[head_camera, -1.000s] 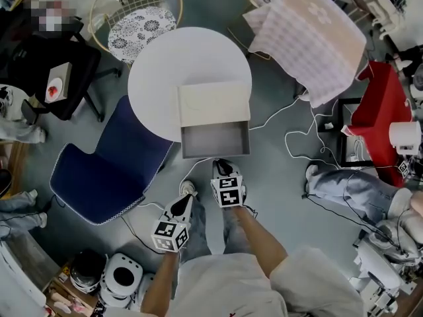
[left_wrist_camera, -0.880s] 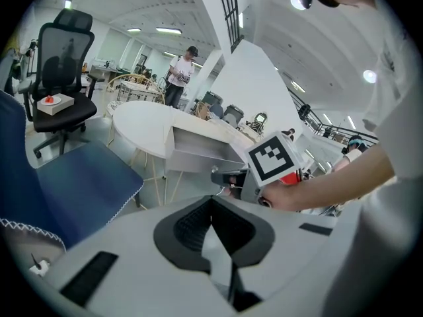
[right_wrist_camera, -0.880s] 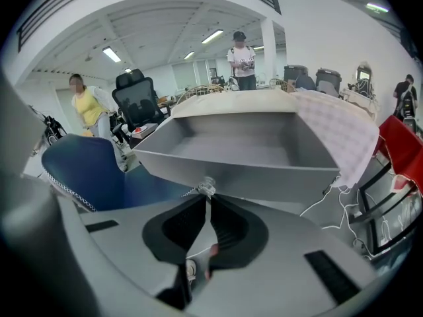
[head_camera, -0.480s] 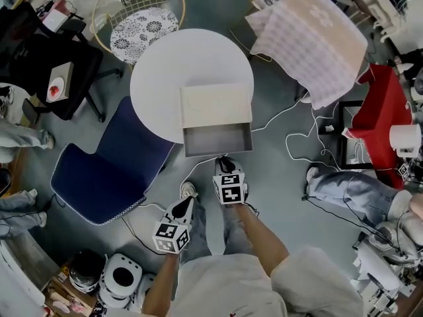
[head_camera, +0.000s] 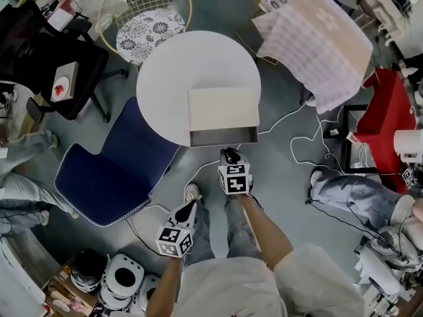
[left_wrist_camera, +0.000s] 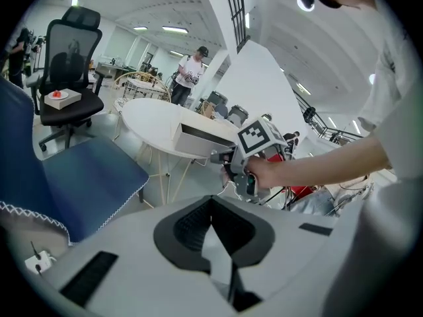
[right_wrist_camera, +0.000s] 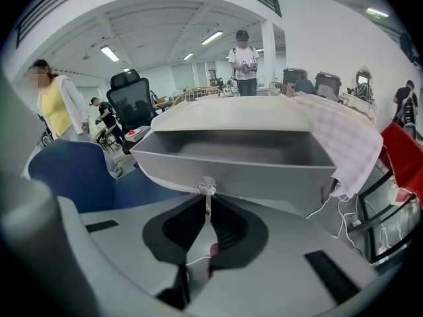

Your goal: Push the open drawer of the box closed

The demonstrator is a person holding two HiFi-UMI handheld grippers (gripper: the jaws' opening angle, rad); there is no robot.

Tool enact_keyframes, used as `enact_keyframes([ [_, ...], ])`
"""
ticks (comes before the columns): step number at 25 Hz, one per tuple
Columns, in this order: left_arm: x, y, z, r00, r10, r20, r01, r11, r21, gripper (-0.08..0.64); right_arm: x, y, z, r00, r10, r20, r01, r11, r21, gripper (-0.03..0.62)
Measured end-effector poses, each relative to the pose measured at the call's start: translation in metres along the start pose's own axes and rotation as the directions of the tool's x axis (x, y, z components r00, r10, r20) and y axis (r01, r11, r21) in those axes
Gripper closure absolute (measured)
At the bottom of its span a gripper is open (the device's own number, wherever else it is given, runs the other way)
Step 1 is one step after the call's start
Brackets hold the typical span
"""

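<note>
Head view: one box point(head_camera: 223, 107), one drawer point(head_camera: 223, 136); left gripper point(head_camera: 188, 207), right gripper point(head_camera: 229, 154) both pinched together.

You stand on a grey floor point(head_camera: 284, 170). A round white table point(head_camera: 165, 71) sits ahead, a blue chair point(head_camera: 112, 170) at its left, a black office chair point(head_camera: 39, 58) farther left, a patterned-cushion wire chair point(head_camera: 149, 28) beyond. Ceiling strip lights point(right_wrist_camera: 109, 53) are lit.

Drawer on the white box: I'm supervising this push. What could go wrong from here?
The right gripper, shut, presses at the clear knob and could slip off. The box sits at the edge of the round table, unbraced by the left gripper, so it might slide instead of the drawer closing.
</note>
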State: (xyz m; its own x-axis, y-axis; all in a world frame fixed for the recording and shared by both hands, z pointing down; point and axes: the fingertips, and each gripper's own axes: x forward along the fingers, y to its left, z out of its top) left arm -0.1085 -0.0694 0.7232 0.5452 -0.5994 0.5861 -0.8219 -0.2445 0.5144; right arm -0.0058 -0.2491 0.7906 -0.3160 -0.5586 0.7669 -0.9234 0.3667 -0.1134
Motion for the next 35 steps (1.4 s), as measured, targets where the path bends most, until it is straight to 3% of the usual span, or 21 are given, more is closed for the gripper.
enact_keyframes([
  [12,-0.005,0.004,-0.007,1.0,0.014,-0.008,-0.014,1.0,-0.023,0.548,0.028,-0.015,0.041,1.0,-0.021,0.018,0.022,0.999,-0.028,0.555],
  [24,-0.007,0.006,-0.002,1.0,0.02,-0.002,-0.02,1.0,-0.017,0.548,0.028,-0.017,0.045,0.999,-0.031,0.028,0.032,0.999,-0.031,0.555],
  [30,-0.003,0.001,0.001,1.0,0.015,0.01,-0.015,1.0,-0.01,0.548,0.009,-0.014,0.037,0.998,-0.001,0.055,0.002,1.0,-0.024,0.546],
  [35,0.001,-0.009,0.002,1.0,0.015,0.021,-0.015,1.0,-0.004,0.548,-0.019,-0.004,0.036,0.994,0.06,0.096,-0.055,0.997,-0.055,0.484],
])
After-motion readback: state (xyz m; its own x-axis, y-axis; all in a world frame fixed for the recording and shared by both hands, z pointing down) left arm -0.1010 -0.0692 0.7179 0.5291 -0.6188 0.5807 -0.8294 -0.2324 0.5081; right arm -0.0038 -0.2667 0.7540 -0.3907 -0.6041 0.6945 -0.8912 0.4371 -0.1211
